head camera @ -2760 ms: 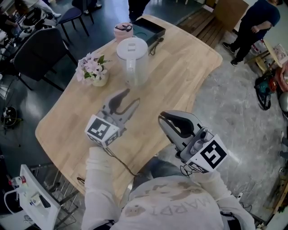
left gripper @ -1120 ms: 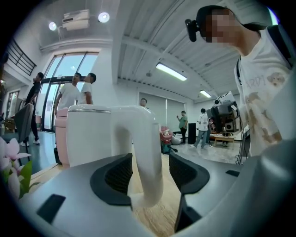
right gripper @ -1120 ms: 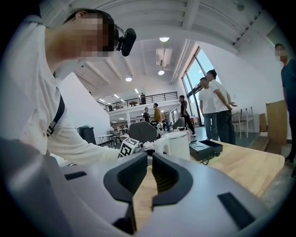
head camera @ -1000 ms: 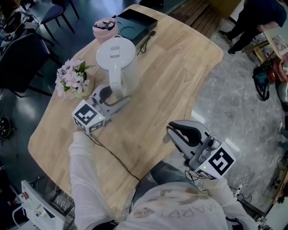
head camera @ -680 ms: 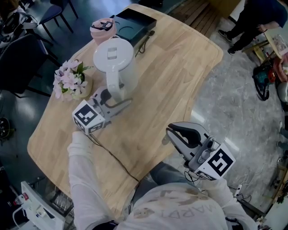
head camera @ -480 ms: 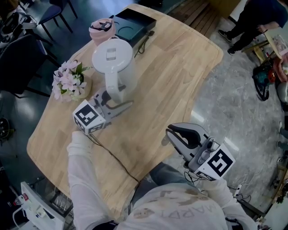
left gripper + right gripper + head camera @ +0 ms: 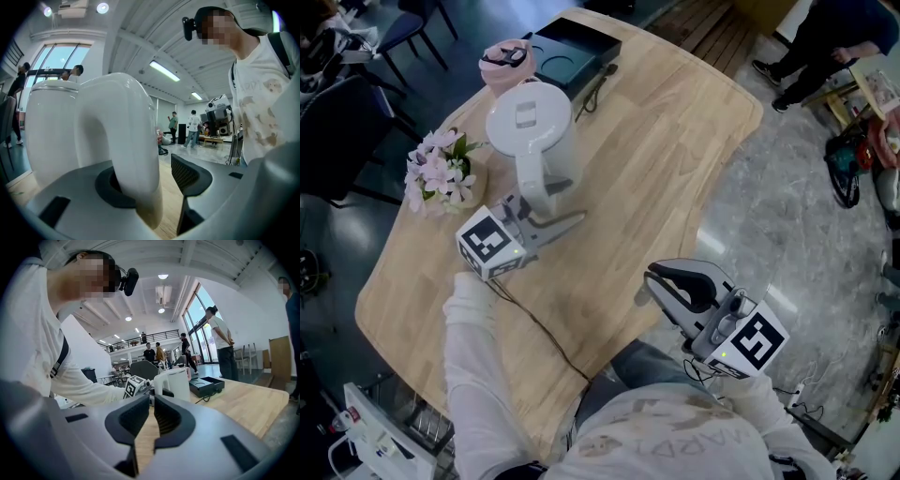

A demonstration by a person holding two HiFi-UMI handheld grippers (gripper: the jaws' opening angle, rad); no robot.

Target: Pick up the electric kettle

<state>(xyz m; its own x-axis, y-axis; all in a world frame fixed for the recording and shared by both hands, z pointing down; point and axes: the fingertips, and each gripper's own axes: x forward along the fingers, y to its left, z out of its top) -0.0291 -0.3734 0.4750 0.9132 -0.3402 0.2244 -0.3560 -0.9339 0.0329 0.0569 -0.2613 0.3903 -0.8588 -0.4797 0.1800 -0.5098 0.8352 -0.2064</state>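
Forward across the table point(image 7: 656, 141) is where the left gripper point(image 7: 546, 212) has gone since the earliest frame, from the bare middle of the wood up to the kettle point(image 7: 528, 117), and over the last second it has barely shifted. At the far left a small pot of pink flowers point(image 7: 438, 172) stands just beside the kettle, which sits upright with its lid down near the far left end of the table, a pink cup point(image 7: 504, 64) and a black tray point(image 7: 572, 52) behind it. The left gripper's jaws stand apart around the kettle's handle point(image 7: 126, 140): the white loop lies against one pad, with a clear gap to the other, so nothing is clamped yet. The kettle looks like stiff, smooth plastic, likely slippery under the pads; how full it is cannot be seen, so its weight is a guess, and the body will probably hang to one side of the handle and want to tip. A firm hold high on the handle, close to the body, seems soundest. Well to the right, off the table's near edge, the right gripper point(image 7: 151, 418) is held with its jaws together on nothing
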